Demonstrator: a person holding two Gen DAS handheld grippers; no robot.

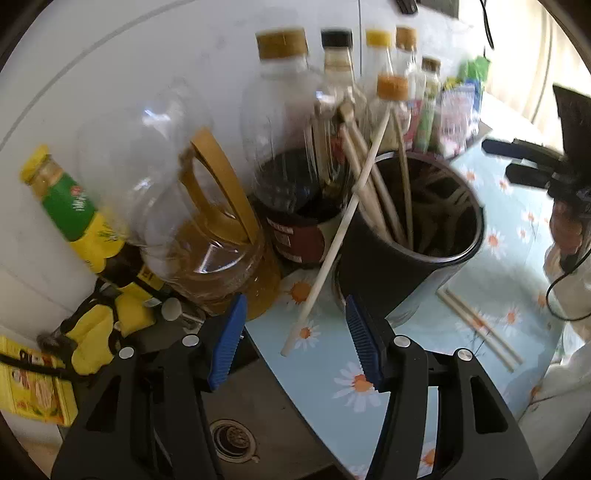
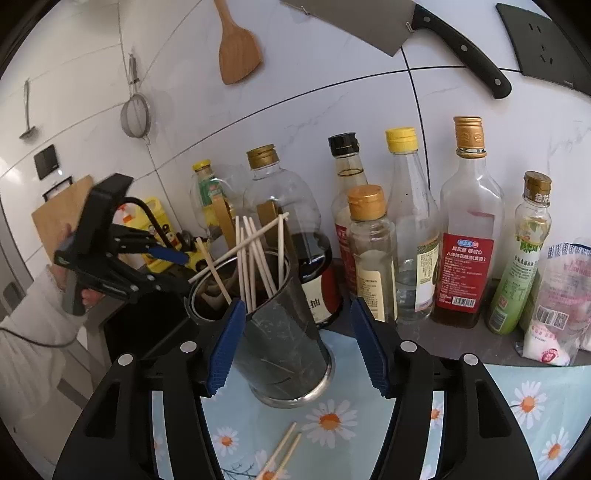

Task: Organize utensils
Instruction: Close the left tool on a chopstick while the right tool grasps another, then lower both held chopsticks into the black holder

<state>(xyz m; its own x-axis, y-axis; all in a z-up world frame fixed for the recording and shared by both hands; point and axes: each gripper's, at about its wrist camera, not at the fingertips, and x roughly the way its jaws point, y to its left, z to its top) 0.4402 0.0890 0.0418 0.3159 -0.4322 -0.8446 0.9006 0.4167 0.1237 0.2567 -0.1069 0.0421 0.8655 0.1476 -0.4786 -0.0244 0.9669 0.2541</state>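
A black utensil holder (image 1: 413,236) (image 2: 284,332) stands on the daisy-print mat (image 1: 332,373), with several pale chopsticks (image 2: 255,258) in it. One chopstick (image 1: 325,273) leans against the holder's outside, its lower end on the mat. My left gripper (image 1: 294,302) (image 2: 177,269) is open just in front of that chopstick, with nothing gripped. My right gripper (image 2: 295,302) (image 1: 502,160) is open around the holder; the left pad is at the holder's wall and the right pad stands apart from it. Two more chopsticks (image 1: 476,325) (image 2: 284,450) lie flat on the mat.
Several sauce and oil bottles (image 2: 465,229) (image 1: 280,155) crowd the wall behind the holder. A sink with a drain (image 1: 232,439) lies to the left. A cleaver (image 2: 406,33), wooden spatula (image 2: 236,48) and strainer (image 2: 136,114) hang on the tiles. Plastic bags (image 2: 561,306) sit at the right.
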